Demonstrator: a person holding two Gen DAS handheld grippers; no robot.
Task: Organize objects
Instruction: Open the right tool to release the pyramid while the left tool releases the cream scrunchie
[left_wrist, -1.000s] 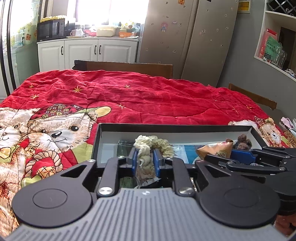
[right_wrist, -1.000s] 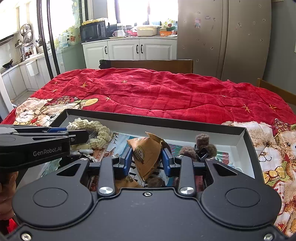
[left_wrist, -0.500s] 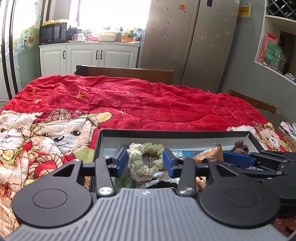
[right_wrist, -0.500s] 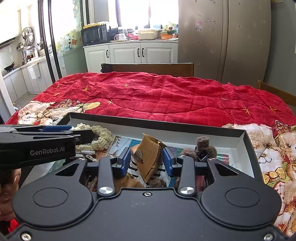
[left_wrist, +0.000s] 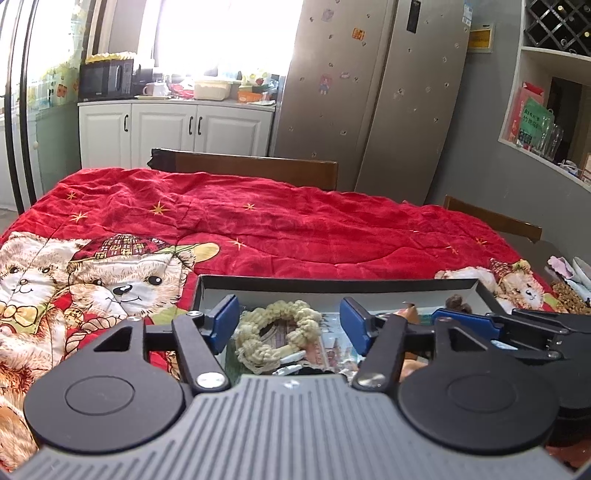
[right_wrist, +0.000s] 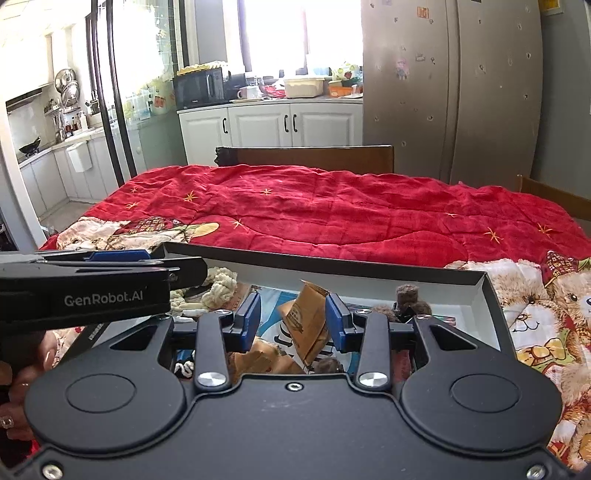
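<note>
A shallow black box (left_wrist: 332, 284) with white inner walls lies on the red quilt. Inside it on the left lies a cream scrunchie (left_wrist: 273, 332). My left gripper (left_wrist: 290, 325) hovers over it, jaws opening wide, pads clear of it. The box (right_wrist: 332, 264) also holds a brown paper packet (right_wrist: 306, 321) that stands tilted between the pads of my right gripper (right_wrist: 292, 317). The right pad is against it, and a gap shows at the left pad. A brown fuzzy hair tie (right_wrist: 406, 299) sits at the box's far right. The left gripper's fingers (right_wrist: 184, 271) reach in from the left.
A red quilt with teddy bears (left_wrist: 295, 221) covers the table. Wooden chair backs (left_wrist: 258, 166) stand at its far edge, with a fridge (left_wrist: 369, 92) and white cabinets behind. Small items (left_wrist: 569, 273) lie off the box's right. A person's hand (right_wrist: 22, 369) holds the left gripper.
The left jaws spread wide and let go of the cream scrunchie, which now lies in the box. The right jaws loosened a little around the brown packet. Both views rose slightly.
</note>
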